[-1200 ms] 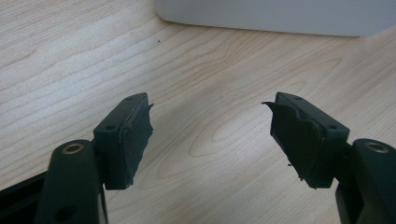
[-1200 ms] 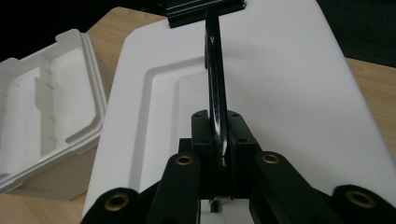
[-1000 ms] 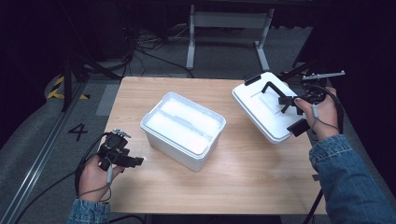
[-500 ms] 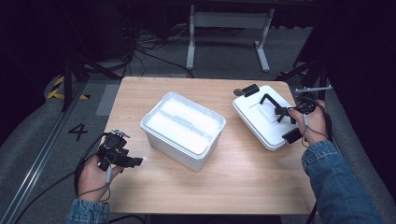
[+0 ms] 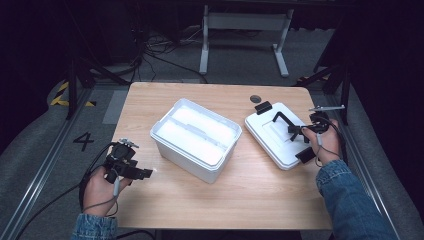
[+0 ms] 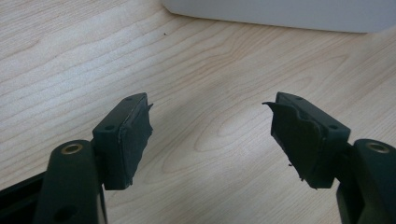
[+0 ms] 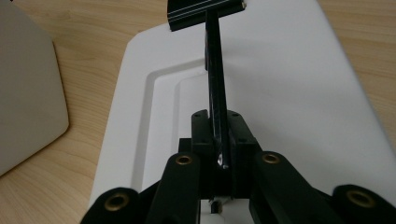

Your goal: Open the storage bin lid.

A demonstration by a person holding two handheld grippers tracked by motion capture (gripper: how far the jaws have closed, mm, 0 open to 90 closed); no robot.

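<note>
High view: right tool (image 5: 299, 134) clenched on lid's black handle (image 7: 215, 88); lid (image 5: 272, 145) near tabletop's right edge. Left tool (image 6: 212, 133) released, near left edge.

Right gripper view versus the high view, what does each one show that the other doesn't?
Right gripper view alone: the right tongs pinched shut on the lid's black handle, seen close up.

High view alone: the open white bin, the left tongs near the table's front left corner, both hands and the floor beyond.

Both: the white lid lying right of the bin, and the wooden tabletop.
</note>
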